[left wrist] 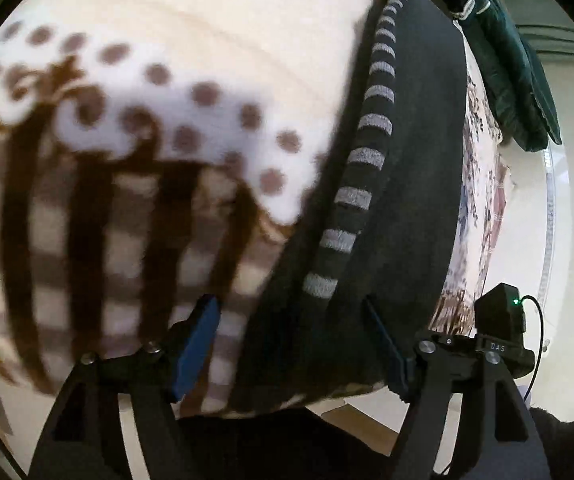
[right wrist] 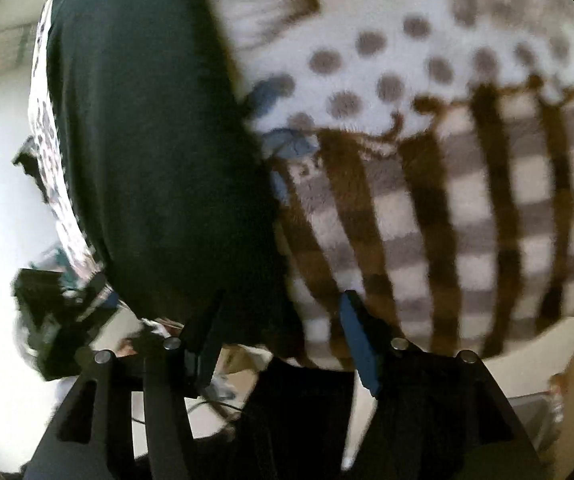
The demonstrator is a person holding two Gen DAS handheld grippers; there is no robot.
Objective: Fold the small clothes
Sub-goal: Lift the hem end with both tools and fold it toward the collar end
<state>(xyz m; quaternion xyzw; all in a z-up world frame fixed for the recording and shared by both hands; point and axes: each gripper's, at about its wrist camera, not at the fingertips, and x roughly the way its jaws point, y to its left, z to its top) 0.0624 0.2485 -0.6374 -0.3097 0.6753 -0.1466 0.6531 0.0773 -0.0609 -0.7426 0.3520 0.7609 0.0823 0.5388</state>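
Blue-padded left gripper point(left wrist: 293, 344) stands wide open, holding nothing; dark garment point(left wrist: 407, 200) with grey-striped edge point(left wrist: 361, 196) lies between pads, near edge at bed's rim. Right gripper point(right wrist: 283, 336) likewise spread, empty, straddling same dark cloth beside checked and dotted fleece blanket point(right wrist: 467, 216). Garment stretches away along blanket; green clothes point(left wrist: 515, 80) bundled at far end. Likely step: grab near hem. Best pinch both corners evenly, catch dark fabric only, not blanket beneath, then lift level.
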